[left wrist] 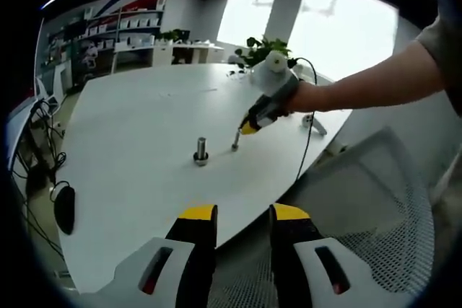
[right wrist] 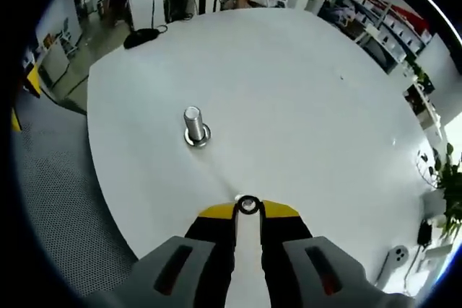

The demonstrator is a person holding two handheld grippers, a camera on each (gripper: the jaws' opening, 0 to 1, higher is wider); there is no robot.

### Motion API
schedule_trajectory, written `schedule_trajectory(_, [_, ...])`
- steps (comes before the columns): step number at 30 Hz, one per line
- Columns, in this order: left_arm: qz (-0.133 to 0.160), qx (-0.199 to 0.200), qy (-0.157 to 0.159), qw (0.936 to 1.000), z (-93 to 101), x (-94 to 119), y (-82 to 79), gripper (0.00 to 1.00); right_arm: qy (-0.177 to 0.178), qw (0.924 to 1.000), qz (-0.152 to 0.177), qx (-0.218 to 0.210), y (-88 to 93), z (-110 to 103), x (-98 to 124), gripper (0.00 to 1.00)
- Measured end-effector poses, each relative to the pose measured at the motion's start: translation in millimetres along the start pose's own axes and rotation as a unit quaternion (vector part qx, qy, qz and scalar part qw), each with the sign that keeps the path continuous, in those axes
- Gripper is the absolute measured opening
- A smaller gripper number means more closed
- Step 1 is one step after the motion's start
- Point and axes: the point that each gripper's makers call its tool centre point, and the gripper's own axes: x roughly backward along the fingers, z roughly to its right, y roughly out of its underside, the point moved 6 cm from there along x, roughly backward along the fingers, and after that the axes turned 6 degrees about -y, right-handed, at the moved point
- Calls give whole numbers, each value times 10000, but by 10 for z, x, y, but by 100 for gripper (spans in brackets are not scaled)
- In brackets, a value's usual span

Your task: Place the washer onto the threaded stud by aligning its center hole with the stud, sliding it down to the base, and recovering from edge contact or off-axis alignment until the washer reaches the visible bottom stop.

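Nearest in the left gripper view, the left gripper [left wrist: 244, 216] hangs over the bench edge with its yellow-tipped fingers spread and nothing between them; a grey mesh chair [left wrist: 375, 200] sits just below and to the side. The white bench [left wrist: 137, 113] is wide, rounded and mostly bare. A black computer mouse [left wrist: 64, 207] lies near its edge.

In the right gripper view, the right gripper [right wrist: 248, 207] has its fingers pinched on the washer [right wrist: 248, 205], held flat at the tips just above the bench surface. The threaded stud [right wrist: 193, 126] stands upright on its base, near but apart from the washer.

Beyond the bench are potted plants [left wrist: 263, 50], shelving with boxes [left wrist: 130, 27] along the wall, a bright window [left wrist: 325, 27], and cables [left wrist: 43, 135] hanging at one side.
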Motion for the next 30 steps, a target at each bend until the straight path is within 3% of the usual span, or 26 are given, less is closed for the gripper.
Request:
schedule_trajectory(15, [9, 29, -18, 10000, -8, 1, -2, 27, -159, 9996, -244, 66, 7, 32, -122, 14])
schedule_trajectory(30, [-55, 56, -42, 10000, -14, -6, 14, 27, -360, 9976, -584, -11, 116, 50, -414, 14])
